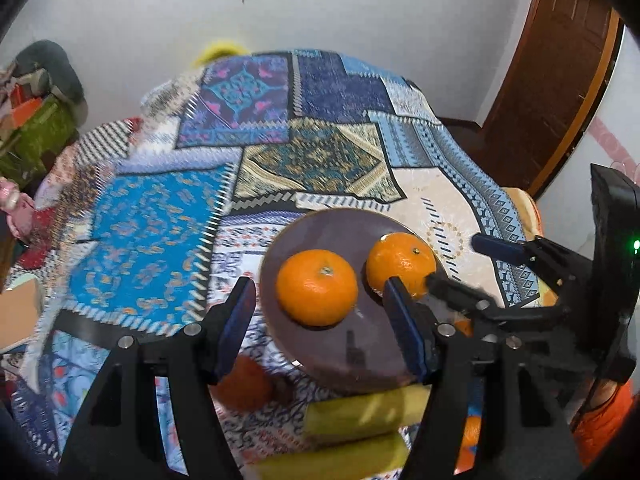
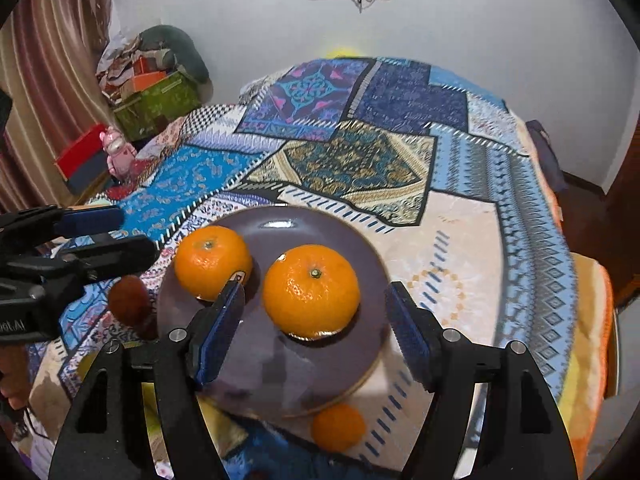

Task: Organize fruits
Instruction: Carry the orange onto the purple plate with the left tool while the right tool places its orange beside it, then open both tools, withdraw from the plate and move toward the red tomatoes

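Observation:
A purple-brown plate (image 1: 320, 232) (image 2: 324, 228) on the patchwork cloth bears two oranges. In the left wrist view my left gripper (image 1: 320, 324) stands open just above the left orange (image 1: 316, 286), with gaps at both pads. The right orange (image 1: 400, 264) lies beside it, and my right gripper (image 1: 470, 268) reaches in from the right. In the right wrist view my right gripper (image 2: 314, 336) is open around the nearer orange (image 2: 312, 292) without touching it. The other orange (image 2: 212, 262) sits behind its left finger, and my left gripper (image 2: 136, 236) is at the left.
Off the plate lie a reddish-brown fruit (image 2: 128, 304) (image 1: 240, 384), a small orange (image 2: 338, 426) and yellow-green bananas (image 1: 360, 412). A pink toy (image 2: 118, 154) and stacked boxes (image 2: 156, 96) stand beyond the left edge. A brown door (image 1: 552, 80) is at the right.

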A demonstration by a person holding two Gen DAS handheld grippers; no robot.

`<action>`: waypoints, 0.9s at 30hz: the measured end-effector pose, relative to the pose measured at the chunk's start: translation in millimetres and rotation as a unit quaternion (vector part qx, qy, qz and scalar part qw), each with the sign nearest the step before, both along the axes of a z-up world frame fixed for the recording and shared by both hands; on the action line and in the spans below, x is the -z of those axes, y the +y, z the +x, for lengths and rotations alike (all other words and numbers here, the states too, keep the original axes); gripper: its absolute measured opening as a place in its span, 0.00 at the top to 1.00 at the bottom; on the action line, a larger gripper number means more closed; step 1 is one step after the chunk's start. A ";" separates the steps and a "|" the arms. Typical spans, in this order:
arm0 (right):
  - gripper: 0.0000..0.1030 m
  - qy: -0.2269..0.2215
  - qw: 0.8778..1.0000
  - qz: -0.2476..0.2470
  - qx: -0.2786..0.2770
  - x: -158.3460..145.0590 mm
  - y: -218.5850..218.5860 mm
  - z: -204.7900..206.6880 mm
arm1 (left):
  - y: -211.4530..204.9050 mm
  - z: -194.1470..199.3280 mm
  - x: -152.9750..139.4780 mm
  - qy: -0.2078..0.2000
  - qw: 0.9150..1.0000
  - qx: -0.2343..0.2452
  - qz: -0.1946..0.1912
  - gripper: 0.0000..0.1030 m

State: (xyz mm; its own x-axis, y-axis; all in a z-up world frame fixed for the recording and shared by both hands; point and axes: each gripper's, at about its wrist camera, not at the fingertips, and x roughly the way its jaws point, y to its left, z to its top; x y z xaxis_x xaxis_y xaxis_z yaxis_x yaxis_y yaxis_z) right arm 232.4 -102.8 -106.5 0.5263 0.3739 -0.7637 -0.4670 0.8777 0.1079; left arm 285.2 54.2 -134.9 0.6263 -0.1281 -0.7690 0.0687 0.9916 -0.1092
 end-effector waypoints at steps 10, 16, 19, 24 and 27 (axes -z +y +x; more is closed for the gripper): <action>0.32 -0.011 0.999 0.011 0.038 -16.0 -30.5 -24.9 | 26.3 -43.3 -20.3 -0.029 0.999 -0.028 0.019 0.31; 0.32 0.002 0.998 0.005 0.059 -5.4 -47.4 -35.7 | 44.5 -54.5 -0.7 -0.014 0.998 -0.046 0.035 0.31; 0.32 0.016 0.998 0.004 0.067 4.4 -52.8 -41.3 | 52.6 -60.1 13.0 -0.003 0.998 -0.051 0.036 0.31; 0.32 0.030 0.997 -0.004 0.068 18.2 -55.0 -51.4 | 63.1 -67.7 32.4 0.010 0.998 -0.053 0.029 0.31; 0.32 0.036 0.997 -0.003 0.065 23.0 -53.8 -56.6 | 64.8 -67.4 41.9 0.018 0.998 -0.051 0.026 0.32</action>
